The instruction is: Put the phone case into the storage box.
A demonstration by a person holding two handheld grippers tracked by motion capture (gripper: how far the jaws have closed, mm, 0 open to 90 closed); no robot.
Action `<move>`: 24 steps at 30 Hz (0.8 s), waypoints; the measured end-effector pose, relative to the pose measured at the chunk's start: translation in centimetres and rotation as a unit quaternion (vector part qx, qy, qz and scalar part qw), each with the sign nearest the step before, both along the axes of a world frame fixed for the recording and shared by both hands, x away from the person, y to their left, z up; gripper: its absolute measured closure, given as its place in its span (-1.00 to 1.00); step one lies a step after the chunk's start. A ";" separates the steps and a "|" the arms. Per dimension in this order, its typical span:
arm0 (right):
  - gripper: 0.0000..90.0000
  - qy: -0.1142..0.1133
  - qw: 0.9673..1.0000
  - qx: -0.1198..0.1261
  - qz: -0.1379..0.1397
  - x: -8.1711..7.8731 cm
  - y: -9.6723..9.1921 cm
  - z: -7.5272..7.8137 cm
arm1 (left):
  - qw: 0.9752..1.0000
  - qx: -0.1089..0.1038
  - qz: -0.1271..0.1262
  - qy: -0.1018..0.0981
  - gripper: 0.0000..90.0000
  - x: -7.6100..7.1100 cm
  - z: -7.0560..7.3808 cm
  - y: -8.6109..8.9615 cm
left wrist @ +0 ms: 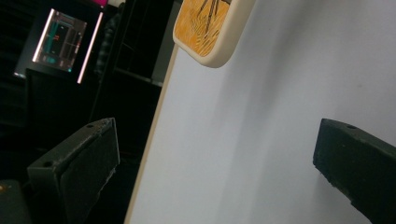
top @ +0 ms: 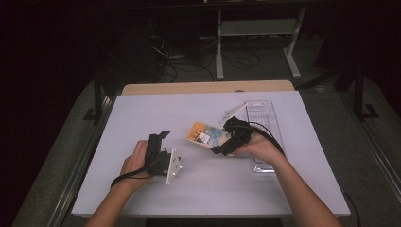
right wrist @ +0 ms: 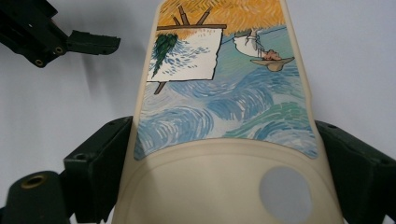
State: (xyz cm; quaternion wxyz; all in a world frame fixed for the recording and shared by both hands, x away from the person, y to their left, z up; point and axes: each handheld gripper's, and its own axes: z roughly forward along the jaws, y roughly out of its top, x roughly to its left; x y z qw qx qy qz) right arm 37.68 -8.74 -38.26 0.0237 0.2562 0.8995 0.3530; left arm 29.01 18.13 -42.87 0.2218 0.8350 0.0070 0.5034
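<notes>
A cream-rimmed flat case (top: 204, 133) painted with blue swirls, an easel and an orange field lies near the table's middle. My right gripper (top: 219, 145) is shut on its near end; in the right gripper view the two black jaws press the case (right wrist: 224, 93) from both sides, with the right gripper (right wrist: 224, 154) centred on it. My left gripper (top: 159, 138) is held in a hand to the left of the case, apart from it. Its jaws stand wide open (left wrist: 215, 158) over bare table, with a corner of the case (left wrist: 210, 32) ahead of them.
The white table top (top: 142, 113) has a wooden far edge. A clear plastic tray (top: 263, 118) lies just right of the case, partly under the right hand. Cables and a desk frame (top: 255, 28) sit on the floor beyond. A lit screen (left wrist: 60, 42) glows off the table.
</notes>
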 end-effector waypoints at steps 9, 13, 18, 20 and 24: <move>-0.76 0.001 1.000 0.002 0.000 0.1 -0.1 0.0 | 0.998 0.028 -0.005 -0.051 -1.00 -0.2 -0.4 -0.2; -0.76 0.002 1.000 0.004 -0.001 0.1 -0.1 0.0 | 0.998 0.031 -0.006 -0.061 -1.00 -0.3 -0.4 -0.3; -0.76 0.012 1.000 0.014 -0.007 0.0 0.0 0.1 | 0.997 0.029 -0.009 -0.073 -1.00 -0.4 -0.5 -0.5; -0.76 0.012 1.000 0.015 -0.006 0.0 0.0 0.1 | 0.997 0.025 -0.012 -0.075 -1.00 -0.4 -0.6 -0.6; -0.76 0.016 1.000 0.019 -0.007 -0.1 0.2 0.2 | 0.996 0.029 -0.014 -0.084 -1.00 -0.5 -0.6 -0.8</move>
